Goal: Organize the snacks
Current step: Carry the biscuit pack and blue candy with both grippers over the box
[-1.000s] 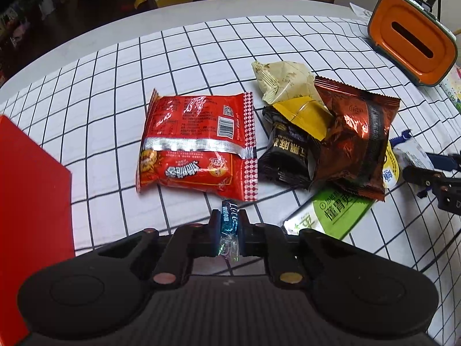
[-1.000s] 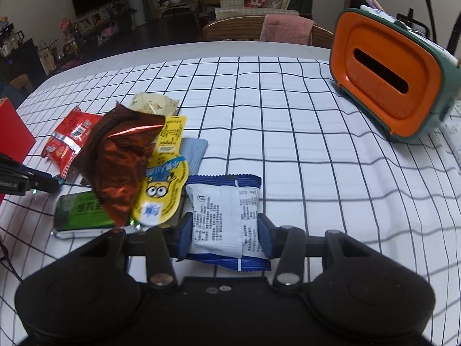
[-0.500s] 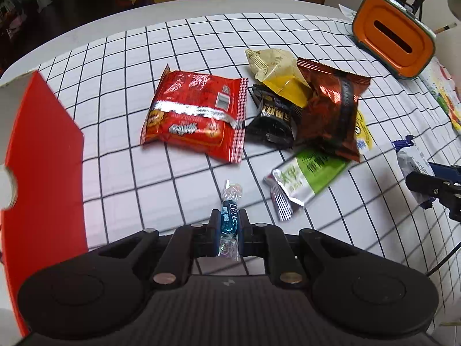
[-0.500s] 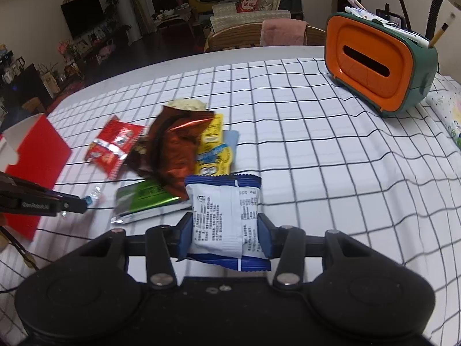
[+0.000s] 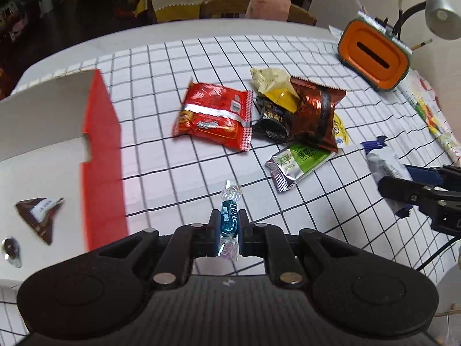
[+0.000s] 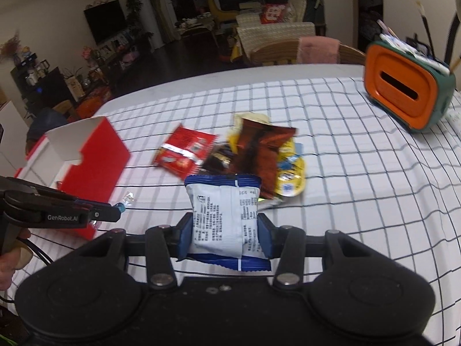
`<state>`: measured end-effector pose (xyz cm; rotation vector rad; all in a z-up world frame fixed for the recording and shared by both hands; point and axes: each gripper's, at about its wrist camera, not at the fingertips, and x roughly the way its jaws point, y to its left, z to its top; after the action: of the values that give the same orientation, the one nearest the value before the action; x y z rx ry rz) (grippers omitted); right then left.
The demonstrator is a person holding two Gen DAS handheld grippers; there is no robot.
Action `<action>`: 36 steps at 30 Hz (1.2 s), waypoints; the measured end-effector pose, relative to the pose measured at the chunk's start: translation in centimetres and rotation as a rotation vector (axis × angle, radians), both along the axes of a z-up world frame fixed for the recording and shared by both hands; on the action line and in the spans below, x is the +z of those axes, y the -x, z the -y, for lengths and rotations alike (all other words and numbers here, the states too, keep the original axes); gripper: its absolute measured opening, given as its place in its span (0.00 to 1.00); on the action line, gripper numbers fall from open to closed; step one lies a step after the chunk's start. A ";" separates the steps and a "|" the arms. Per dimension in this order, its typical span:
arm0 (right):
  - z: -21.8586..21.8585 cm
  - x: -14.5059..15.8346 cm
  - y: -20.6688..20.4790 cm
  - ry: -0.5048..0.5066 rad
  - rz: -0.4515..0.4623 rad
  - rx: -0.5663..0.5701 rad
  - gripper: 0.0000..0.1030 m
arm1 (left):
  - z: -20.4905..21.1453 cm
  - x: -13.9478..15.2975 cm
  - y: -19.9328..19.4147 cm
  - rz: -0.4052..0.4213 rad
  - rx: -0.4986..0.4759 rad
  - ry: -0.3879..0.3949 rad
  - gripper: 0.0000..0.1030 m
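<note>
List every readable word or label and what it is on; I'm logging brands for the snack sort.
"GenRobot.AI": side of the left claw.
Green packet: large Chinese characters, too blurred to quote.
White-and-blue packet in the right claw: print too small.
Red packet: blurred.

A blue-wrapped candy (image 5: 229, 221) is hanging upright, pinched above the cloth. A white-and-blue packet (image 6: 226, 219) is being held upright at right. Red (image 5: 214, 116), black (image 5: 270, 119), brown (image 5: 315, 118), yellow (image 5: 278, 90) and green (image 5: 298, 163) packets are lying heaped mid-table. A red box (image 5: 100, 155) is standing open at left, holding a brown wrapper (image 5: 39, 217).
</note>
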<state>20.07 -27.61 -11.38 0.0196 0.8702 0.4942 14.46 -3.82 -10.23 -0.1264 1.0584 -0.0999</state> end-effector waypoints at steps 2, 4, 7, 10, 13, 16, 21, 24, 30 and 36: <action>-1.0 0.7 0.5 -0.003 0.013 0.013 0.43 | -0.9 1.0 0.9 0.019 0.003 0.009 0.11; -2.1 1.4 1.0 -0.004 0.024 0.020 0.43 | -1.8 1.9 1.7 0.038 0.006 0.015 0.11; -3.7 2.4 1.6 -0.010 0.041 0.034 0.43 | -3.4 3.1 2.8 0.064 0.020 0.021 0.11; -5.6 3.3 2.2 -0.014 0.056 0.057 0.43 | -5.3 4.0 3.8 0.085 0.040 0.026 0.11; -7.8 4.0 2.8 -0.013 0.071 0.086 0.43 | -7.0 4.7 4.6 0.103 0.060 0.024 0.11; -10.1 4.6 3.2 -0.013 0.083 0.114 0.43 | -8.9 5.3 5.3 0.117 0.079 0.022 0.11; -14.0 5.3 3.9 -0.005 0.102 0.161 0.43 | -12.1 5.6 6.2 0.128 0.116 0.018 0.11; -16.3 5.5 4.2 0.007 0.111 0.184 0.43 | -14.2 5.7 6.7 0.135 0.139 0.009 0.11; -20.5 5.2 4.2 0.024 0.105 0.207 0.43 | -18.1 5.6 7.3 0.147 0.182 -0.011 0.11; -24.9 4.5 3.9 0.051 0.102 0.244 0.43 | -21.9 4.8 7.4 0.138 0.220 -0.044 0.11</action>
<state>16.14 -2.74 -6.84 -0.1588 0.7887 0.6952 7.05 18.07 -5.39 -0.1927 0.9023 0.1123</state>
